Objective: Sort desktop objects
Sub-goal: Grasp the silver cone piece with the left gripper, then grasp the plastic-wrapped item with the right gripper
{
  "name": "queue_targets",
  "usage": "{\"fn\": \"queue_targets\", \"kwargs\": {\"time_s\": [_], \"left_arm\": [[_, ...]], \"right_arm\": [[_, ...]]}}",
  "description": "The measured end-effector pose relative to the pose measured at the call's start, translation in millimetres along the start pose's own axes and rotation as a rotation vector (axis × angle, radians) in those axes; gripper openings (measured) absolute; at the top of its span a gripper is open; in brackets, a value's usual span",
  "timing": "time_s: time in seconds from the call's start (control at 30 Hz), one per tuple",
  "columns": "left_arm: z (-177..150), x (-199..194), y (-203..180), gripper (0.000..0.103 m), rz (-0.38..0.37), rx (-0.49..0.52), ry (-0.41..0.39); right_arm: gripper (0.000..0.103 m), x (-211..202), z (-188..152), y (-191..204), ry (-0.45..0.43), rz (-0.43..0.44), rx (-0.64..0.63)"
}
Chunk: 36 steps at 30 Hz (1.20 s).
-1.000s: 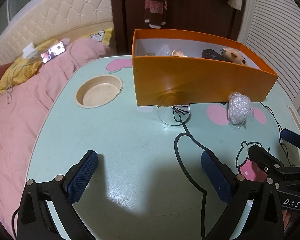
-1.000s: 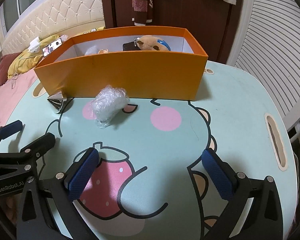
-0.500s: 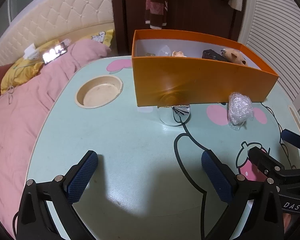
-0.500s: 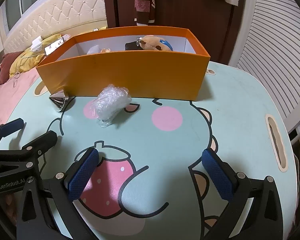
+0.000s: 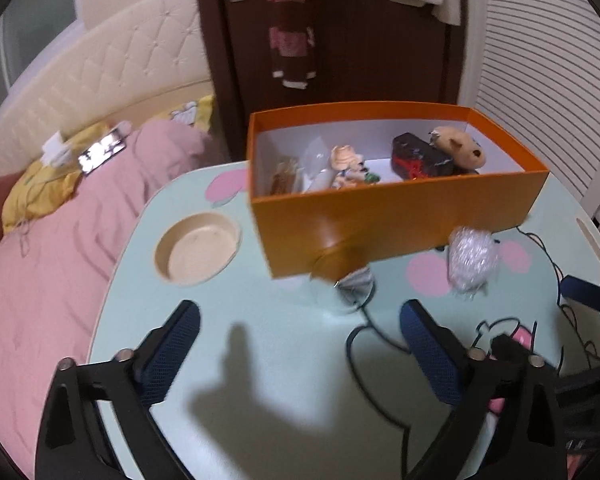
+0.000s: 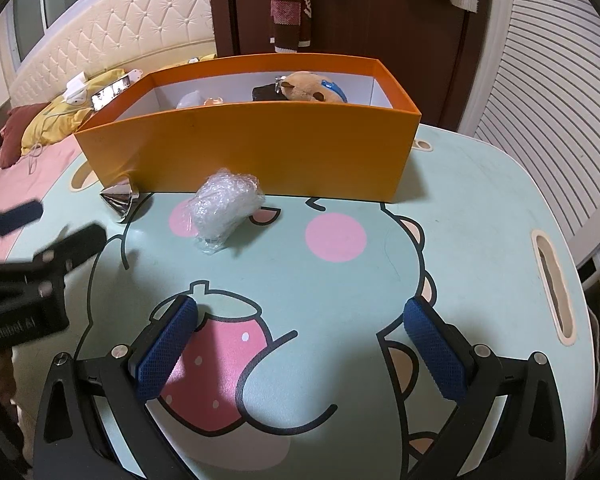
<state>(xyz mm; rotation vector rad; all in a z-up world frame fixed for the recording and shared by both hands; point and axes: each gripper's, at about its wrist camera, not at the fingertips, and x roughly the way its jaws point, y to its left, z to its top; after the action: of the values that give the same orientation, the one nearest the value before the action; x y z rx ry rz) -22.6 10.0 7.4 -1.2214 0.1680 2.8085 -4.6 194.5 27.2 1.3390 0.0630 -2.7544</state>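
Box point(image 5: 400, 216) at bench point(image 6: 480, 208) far edge holds several items; foil cone point(image 6: 118, 200) and plastic wad point(image 6: 224, 204) remain out. My left gripper point(image 5: 300, 344) jaws, empty, have just been closing partway; right gripper point(image 6: 300, 344) jaws spread, empty.

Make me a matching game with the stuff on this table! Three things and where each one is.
Things:
1. plush toy
2. bubble-wrap bundle
3. shiny silver cone

Places:
A. on the table by the orange box's left front corner
B. inside the orange box
C. on the table in front of the box, by a pink cheek spot

Pairs: 1-B, 2-C, 3-A
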Motion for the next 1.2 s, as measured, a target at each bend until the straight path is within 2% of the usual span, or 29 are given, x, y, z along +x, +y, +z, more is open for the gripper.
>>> {"fn": "queue_targets", "kwargs": {"time_s": [0.03, 0.13, 0.2, 0.23, 0.3, 0.33, 0.47, 0.57, 0.8, 1.07, 1.2], "left_arm": [[2, 5, -1, 0.077, -0.009, 0.003, 0.013], [7, 20, -2, 0.07, -0.045, -0.011, 0.07], [9, 22, -1, 0.068, -0.086, -0.041, 0.072], [10, 22, -2, 0.063, -0.097, -0.044, 0.07], [11, 23, -4, 0.037, -0.097, -0.029, 0.064], [12, 23, -4, 0.035, -0.083, -0.016, 0.064], [6, 19, 1, 0.035, -0.094, -0.039, 0.08], [-5, 13, 5, 0.035, -0.052, -0.035, 0.074], [-26, 4, 14, 0.035, -0.035, -0.058, 0.002], [-31, 0, 20, 0.035, -0.06, -0.073, -0.013], [-32, -1, 20, 0.035, -0.063, -0.074, -0.019]], "right_arm": [[0.103, 0, 0, 0, 0.0, 0.0, 0.0], [0.103, -1, -1, 0, -0.001, 0.001, 0.0], [0.103, -1, -1, 1, -0.002, 0.001, 0.0], [0.103, -1, -2, 1, -0.002, 0.001, 0.001], [0.103, -2, -2, 2, -0.002, 0.001, 0.002], [0.103, -2, -3, 1, -0.002, 0.001, 0.003], [0.103, -3, -2, 1, -0.002, 0.002, 0.002], [0.103, -2, -2, 0, -0.003, 0.003, 0.001], [0.103, -2, -1, -1, 0.003, 0.001, 0.0], [0.103, 0, 10, 2, 0.051, 0.014, -0.009], [0.103, 1, 24, 4, 0.046, 0.026, 0.006]]}}
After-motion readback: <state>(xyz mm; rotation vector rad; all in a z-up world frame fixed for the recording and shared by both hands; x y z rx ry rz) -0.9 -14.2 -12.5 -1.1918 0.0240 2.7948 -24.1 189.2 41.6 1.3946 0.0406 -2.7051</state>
